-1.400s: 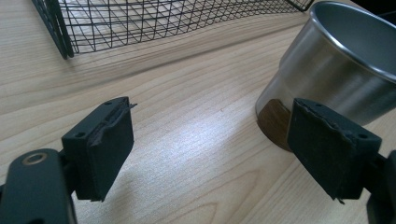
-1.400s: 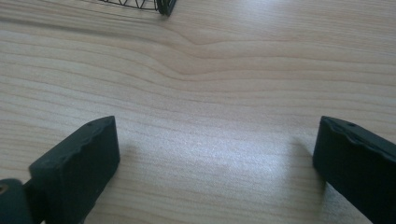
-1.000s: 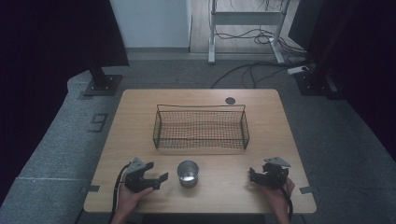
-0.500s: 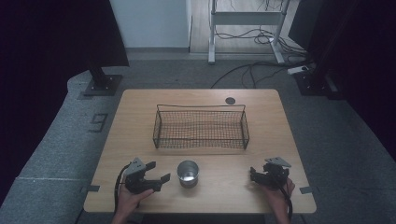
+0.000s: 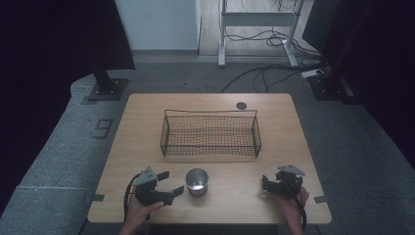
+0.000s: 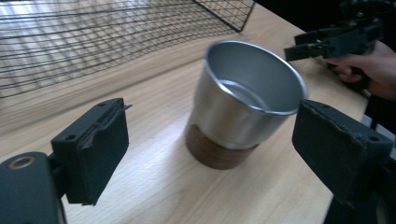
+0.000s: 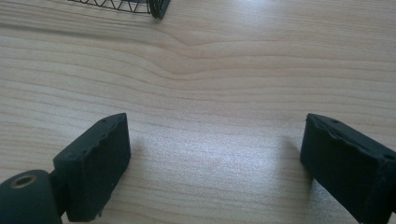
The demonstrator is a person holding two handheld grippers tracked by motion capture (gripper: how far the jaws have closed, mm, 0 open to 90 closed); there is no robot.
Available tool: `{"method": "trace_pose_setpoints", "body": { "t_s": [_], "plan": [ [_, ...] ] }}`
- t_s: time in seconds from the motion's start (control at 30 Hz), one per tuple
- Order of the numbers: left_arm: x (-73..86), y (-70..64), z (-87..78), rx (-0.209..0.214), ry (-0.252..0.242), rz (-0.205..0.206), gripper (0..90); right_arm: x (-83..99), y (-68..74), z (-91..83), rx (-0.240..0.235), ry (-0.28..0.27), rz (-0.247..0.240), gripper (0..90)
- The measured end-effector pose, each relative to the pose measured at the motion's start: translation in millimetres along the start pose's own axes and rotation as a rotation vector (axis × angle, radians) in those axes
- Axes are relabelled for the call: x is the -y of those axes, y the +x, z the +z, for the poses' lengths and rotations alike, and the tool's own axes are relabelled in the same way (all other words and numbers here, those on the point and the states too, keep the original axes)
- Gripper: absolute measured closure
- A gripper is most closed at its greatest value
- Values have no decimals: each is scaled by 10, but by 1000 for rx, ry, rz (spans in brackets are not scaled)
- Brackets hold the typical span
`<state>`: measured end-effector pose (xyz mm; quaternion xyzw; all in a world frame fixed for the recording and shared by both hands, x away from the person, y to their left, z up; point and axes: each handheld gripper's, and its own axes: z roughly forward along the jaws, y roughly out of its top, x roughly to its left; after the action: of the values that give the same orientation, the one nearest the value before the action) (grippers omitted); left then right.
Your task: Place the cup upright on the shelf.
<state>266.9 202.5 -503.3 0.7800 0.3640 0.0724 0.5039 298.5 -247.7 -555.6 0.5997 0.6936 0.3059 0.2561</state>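
Note:
A steel cup (image 5: 196, 181) with a dark wooden base stands upright and empty near the table's front edge. In the left gripper view the cup (image 6: 245, 121) sits just ahead of my wide-open jaws. My left gripper (image 5: 170, 188) is open at the cup's left, its fingertips close to the cup without touching it. My right gripper (image 5: 265, 183) rests open at the front right, over bare wood (image 7: 210, 140). That right gripper (image 6: 322, 42) also appears far off in the left gripper view, held by a hand.
A black wire basket (image 5: 210, 133), empty, stands in the middle of the wooden table (image 5: 147, 122); its corner (image 7: 156, 7) shows in the right gripper view. A round grommet (image 5: 241, 105) sits near the far edge. Cables and stand feet lie on the floor beyond.
My left gripper has crept slightly right, toward the cup. The cup, the basket and the right gripper have stayed put.

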Motion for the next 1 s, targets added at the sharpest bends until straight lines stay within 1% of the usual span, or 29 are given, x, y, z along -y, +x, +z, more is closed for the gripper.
{"method": "trace_pose_setpoints", "body": {
  "t_s": [0.1,0.3,0.33,0.37,0.4,0.47,0.5,0.53,0.67,0.7,0.73,0.77,0.9,1.0],
  "plan": [
    [-2,-30,38,11,1,-3,99,0,1,-1,3,-1,0,89],
    [-10,-59,50,26,1,3,88,1,1,-2,3,-1,1,93],
    [-11,-90,71,22,5,16,78,1,1,-2,3,-2,0,95],
    [-11,-90,71,22,5,16,74,1,1,-2,3,-2,0,95],
    [-11,-108,87,17,11,26,74,1,1,-3,3,-2,1,96],
    [-2,-152,137,3,25,52,67,1,1,-4,2,-2,0,98],
    [5,-184,177,-7,40,69,64,1,1,-4,2,-2,0,99],
    [5,-184,177,-7,40,69,64,1,1,-4,2,-2,0,99],
    [9,-221,264,-7,50,75,61,1,1,-5,2,-2,1,100],
    [10,-234,302,-21,55,87,60,1,1,-5,2,-2,1,100],
    [10,-234,302,-21,55,87,58,1,1,-5,2,-2,1,100],
    [14,-235,343,-21,61,95,59,1,1,-5,3,-2,1,101],
    [17,-237,409,-27,73,105,51,1,1,-5,3,-3,1,102],
    [6,-254,453,-28,75,115,47,1,1,-5,3,-3,0,103]
  ]
}}
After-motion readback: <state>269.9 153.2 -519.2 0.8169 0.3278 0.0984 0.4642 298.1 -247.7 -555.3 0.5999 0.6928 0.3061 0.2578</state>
